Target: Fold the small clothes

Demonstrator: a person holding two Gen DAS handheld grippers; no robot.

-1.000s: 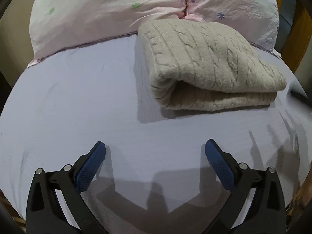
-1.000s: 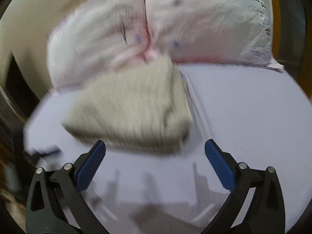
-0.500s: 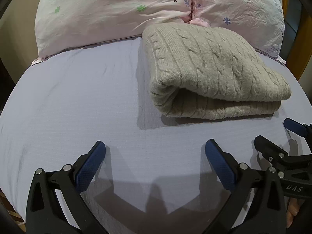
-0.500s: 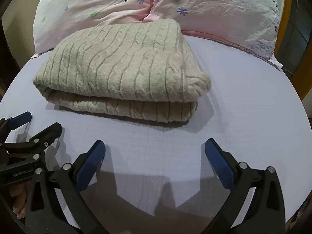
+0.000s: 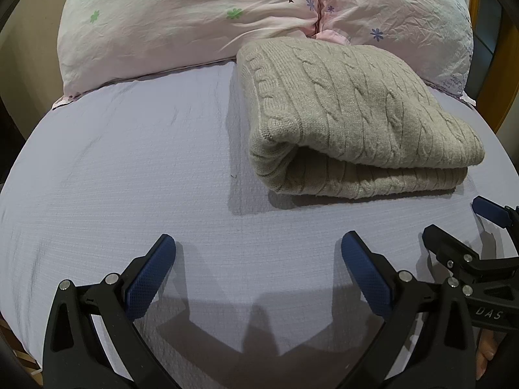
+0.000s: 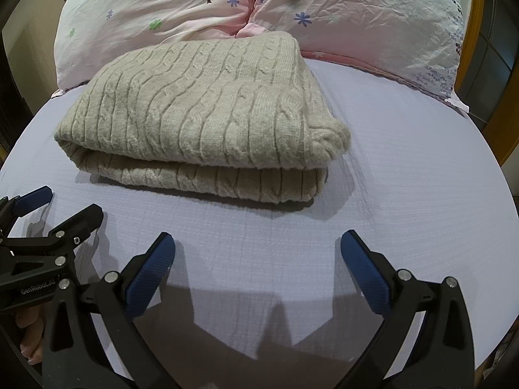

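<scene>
- Fingers of the left gripper (image 5: 258, 261) are spread wide with nothing between them, their blue pads hanging over bare sheet in front of the clothing.
- Fingers of the right gripper (image 6: 258, 261) are likewise wide apart and hold nothing, poised over the sheet just beside the left one.
- Both tools sit short of the garment and touch no fabric, which suits either a finished fold or a pause before another.
- A beige cable-knit sweater (image 6: 207, 123) lies folded into a thick, tidy rectangle on the lavender bed sheet (image 5: 113, 178), its doubled layers facing the cameras.
- Its far edge rests against two pink floral pillows (image 5: 201, 16) at the head of the bed, likely pushed there to keep the near sheet free for working.
- Judging by the neat bundle, the folding looks essentially complete.
</scene>
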